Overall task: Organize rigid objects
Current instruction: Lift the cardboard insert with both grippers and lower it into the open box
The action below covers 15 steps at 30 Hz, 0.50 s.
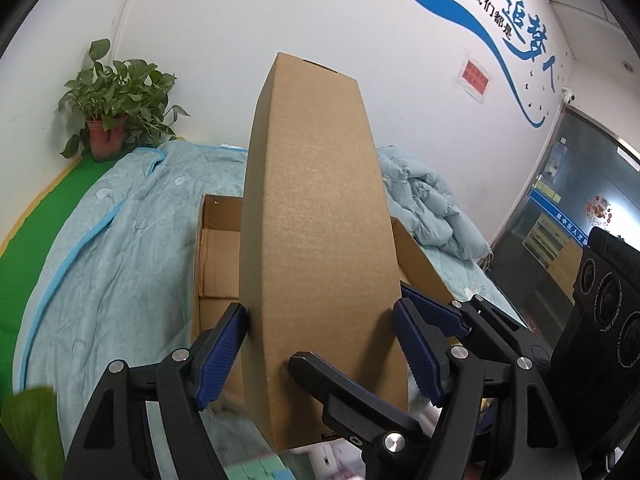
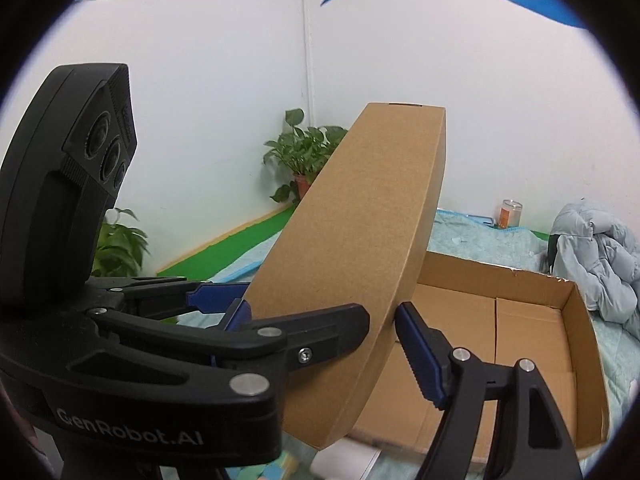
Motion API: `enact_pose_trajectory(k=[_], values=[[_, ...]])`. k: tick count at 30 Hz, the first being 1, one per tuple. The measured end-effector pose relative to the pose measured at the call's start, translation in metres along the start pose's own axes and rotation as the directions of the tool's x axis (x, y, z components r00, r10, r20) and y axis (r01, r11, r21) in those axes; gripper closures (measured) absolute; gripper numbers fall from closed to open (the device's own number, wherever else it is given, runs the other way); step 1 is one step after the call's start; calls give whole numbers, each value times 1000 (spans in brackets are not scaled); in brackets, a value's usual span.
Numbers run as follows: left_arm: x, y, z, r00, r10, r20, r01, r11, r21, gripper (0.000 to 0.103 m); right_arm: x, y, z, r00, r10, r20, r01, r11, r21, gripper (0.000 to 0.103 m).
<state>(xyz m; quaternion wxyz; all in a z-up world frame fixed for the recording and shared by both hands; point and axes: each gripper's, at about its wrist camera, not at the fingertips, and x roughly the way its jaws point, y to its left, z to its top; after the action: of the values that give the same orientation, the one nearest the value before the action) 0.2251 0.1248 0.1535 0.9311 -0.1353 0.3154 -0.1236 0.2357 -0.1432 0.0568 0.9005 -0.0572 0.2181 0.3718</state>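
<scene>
Left wrist view
Nearest: left gripper (image 1: 320, 356), blue pads (image 1: 222, 354) clamped on both sides of a long closed cardboard box (image 1: 320, 220).
Alongside: right gripper (image 1: 434, 312) pressed against the same box from the right.
Box position: lifted, tilted up and away, over the open cardboard tray (image 1: 218, 240).
Under the tray: light blue quilt (image 1: 120, 240); potted plant (image 1: 112, 112) in the corner.

Right wrist view
Nearest: right gripper (image 2: 382, 344), grasping the near end of the long closed cardboard box (image 2: 360, 240); far end raised.
Left of it: left gripper (image 2: 230, 304) gripping the box's other face.
Tray: open cardboard tray (image 2: 560, 320) just behind, with only flat cardboard visible inside.

Progress
Done: box picked up two-handed.
Left: probably lowering it into the tray, then letting go.
</scene>
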Motion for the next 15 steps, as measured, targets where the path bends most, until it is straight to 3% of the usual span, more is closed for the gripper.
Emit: enact_pose_trajectory(k=[5, 11, 15], values=[[49, 23, 14, 996, 50, -68, -51, 999, -13, 31, 35, -11, 2, 997, 26, -71, -24, 999, 32, 29], [117, 63, -9, 978, 89, -189, -101, 994, -52, 31, 87, -31, -16, 975, 91, -201, -67, 990, 125, 31], [152, 89, -28, 961, 83, -265, -113, 989, -98, 45, 107, -42, -32, 949, 135, -285, -82, 978, 190, 32]])
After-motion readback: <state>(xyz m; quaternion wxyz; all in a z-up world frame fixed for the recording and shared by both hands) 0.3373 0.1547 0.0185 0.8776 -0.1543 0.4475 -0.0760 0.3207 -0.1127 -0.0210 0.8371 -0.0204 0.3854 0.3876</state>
